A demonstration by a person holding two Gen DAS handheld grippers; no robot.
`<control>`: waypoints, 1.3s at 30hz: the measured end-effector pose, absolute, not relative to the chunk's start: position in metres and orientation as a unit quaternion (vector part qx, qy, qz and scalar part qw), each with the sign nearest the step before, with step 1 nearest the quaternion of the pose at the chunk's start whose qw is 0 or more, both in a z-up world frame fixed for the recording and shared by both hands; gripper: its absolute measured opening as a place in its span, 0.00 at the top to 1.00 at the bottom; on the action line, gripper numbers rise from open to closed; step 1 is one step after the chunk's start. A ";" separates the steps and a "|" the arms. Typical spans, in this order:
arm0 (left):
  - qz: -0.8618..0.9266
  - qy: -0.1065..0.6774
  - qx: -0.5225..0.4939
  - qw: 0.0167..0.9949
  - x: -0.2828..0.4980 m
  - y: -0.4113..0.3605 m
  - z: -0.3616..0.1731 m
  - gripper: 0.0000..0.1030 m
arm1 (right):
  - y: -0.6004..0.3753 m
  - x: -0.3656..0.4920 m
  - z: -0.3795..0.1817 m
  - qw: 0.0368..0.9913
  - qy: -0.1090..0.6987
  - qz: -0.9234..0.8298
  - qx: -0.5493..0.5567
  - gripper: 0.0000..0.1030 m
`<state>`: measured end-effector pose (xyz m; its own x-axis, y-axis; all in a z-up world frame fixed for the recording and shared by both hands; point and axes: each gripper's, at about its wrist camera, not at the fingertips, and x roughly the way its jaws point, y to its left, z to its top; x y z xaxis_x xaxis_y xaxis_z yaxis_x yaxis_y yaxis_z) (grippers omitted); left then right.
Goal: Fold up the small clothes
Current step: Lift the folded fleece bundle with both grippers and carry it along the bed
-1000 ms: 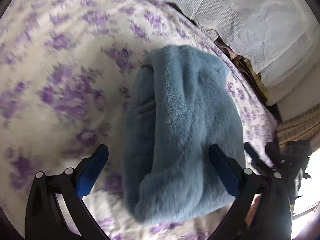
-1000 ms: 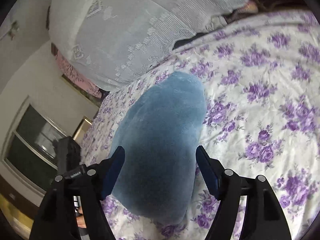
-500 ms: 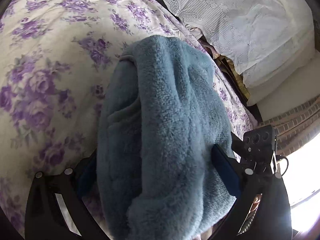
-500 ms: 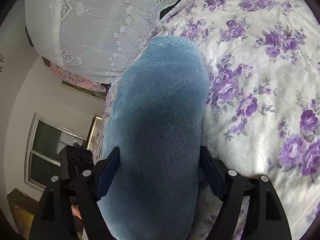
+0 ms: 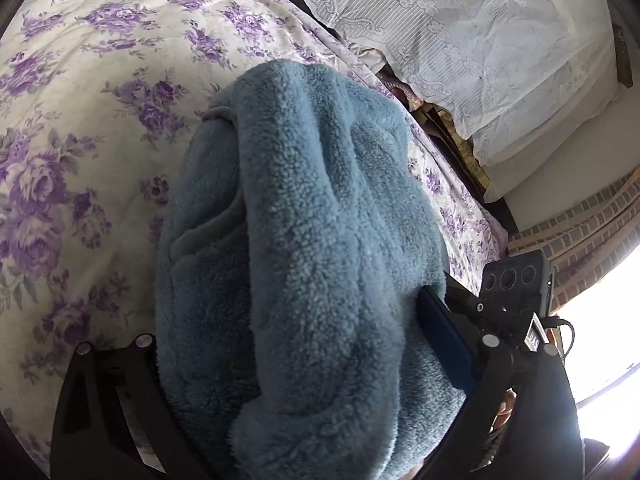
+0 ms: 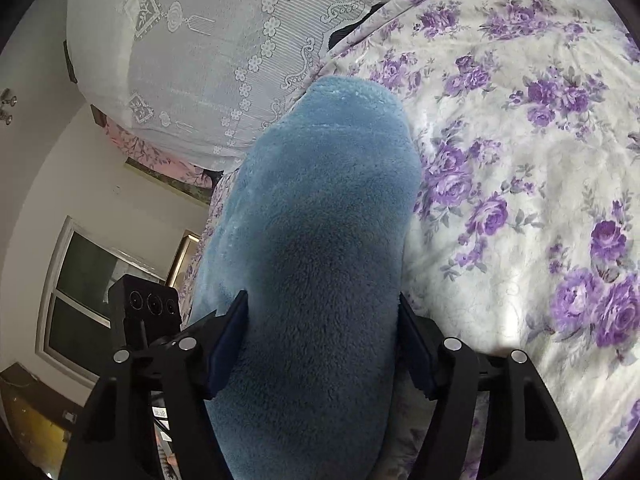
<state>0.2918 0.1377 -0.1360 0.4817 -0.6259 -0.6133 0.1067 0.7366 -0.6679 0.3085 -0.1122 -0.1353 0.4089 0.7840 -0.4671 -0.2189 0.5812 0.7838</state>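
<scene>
A folded, fluffy blue garment (image 5: 304, 248) lies on the purple-flowered bedsheet (image 5: 80, 128). My left gripper (image 5: 296, 340) straddles its near end with the jaws wide; the blue right pad (image 5: 444, 336) touches the fleece and the left pad is hidden behind it. In the right wrist view the same garment (image 6: 320, 248) fills the space between the jaws of my right gripper (image 6: 320, 336), whose blue pads press its sides from the opposite end. Each gripper's camera block shows in the other's view.
A white lace-covered pillow pile (image 5: 480, 40) sits at the head of the bed and also shows in the right wrist view (image 6: 208, 48). A brick-patterned wall (image 5: 580, 232) and a bright window lie past the bed edge. Floral sheet (image 6: 520, 160) stretches to the right.
Both grippers have moved in over the blue garment from opposite ends, so it now fills the gap between each pair of jaws. The right jaws have narrowed against its sides.
</scene>
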 end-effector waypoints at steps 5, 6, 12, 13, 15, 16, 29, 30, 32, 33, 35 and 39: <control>-0.228 0.453 -0.271 0.818 0.295 0.133 -0.137 0.08 | -0.117 0.308 -0.139 0.770 0.438 0.324 0.331 0.34; -0.228 0.452 -0.269 0.819 0.295 0.133 -0.137 0.08 | -0.118 0.307 -0.139 0.771 0.438 0.324 0.330 0.34; -0.238 0.450 -0.273 0.816 0.293 0.134 -0.137 0.20 | -0.115 0.302 -0.137 0.781 0.433 0.320 0.317 0.41; -0.238 0.448 -0.274 0.817 0.292 0.134 -0.136 0.21 | -0.114 0.301 -0.136 0.784 0.430 0.320 0.314 0.42; -0.239 0.446 -0.279 0.816 0.287 0.137 -0.136 0.26 | -0.113 0.298 -0.134 0.791 0.423 0.319 0.304 0.43; -0.239 0.445 -0.282 0.816 0.285 0.137 -0.136 0.26 | -0.112 0.297 -0.132 0.793 0.421 0.320 0.301 0.43; -0.222 0.455 -0.324 0.800 0.273 0.141 -0.146 0.23 | -0.112 0.297 -0.132 0.787 0.427 0.331 0.299 0.41; -0.222 0.453 -0.322 0.801 0.272 0.141 -0.145 0.27 | -0.112 0.297 -0.132 0.788 0.426 0.330 0.297 0.42; -0.221 0.445 -0.315 0.809 0.266 0.139 -0.139 0.34 | -0.110 0.294 -0.129 0.795 0.420 0.328 0.290 0.43; -0.219 0.442 -0.312 0.812 0.263 0.138 -0.137 0.37 | -0.108 0.292 -0.126 0.799 0.416 0.327 0.284 0.44; -0.214 0.437 -0.314 0.815 0.256 0.139 -0.132 0.41 | -0.101 0.285 -0.116 0.809 0.405 0.332 0.266 0.46; -0.201 0.426 -0.318 0.823 0.231 0.154 -0.113 0.43 | -0.084 0.271 -0.098 0.809 0.397 0.355 0.250 0.47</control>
<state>0.2309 0.1541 -0.1128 0.5566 -0.6013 -0.5733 0.0593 0.7171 -0.6944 0.2713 -0.0836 -0.0978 0.4336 0.7723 -0.4642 -0.3748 0.6230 0.6866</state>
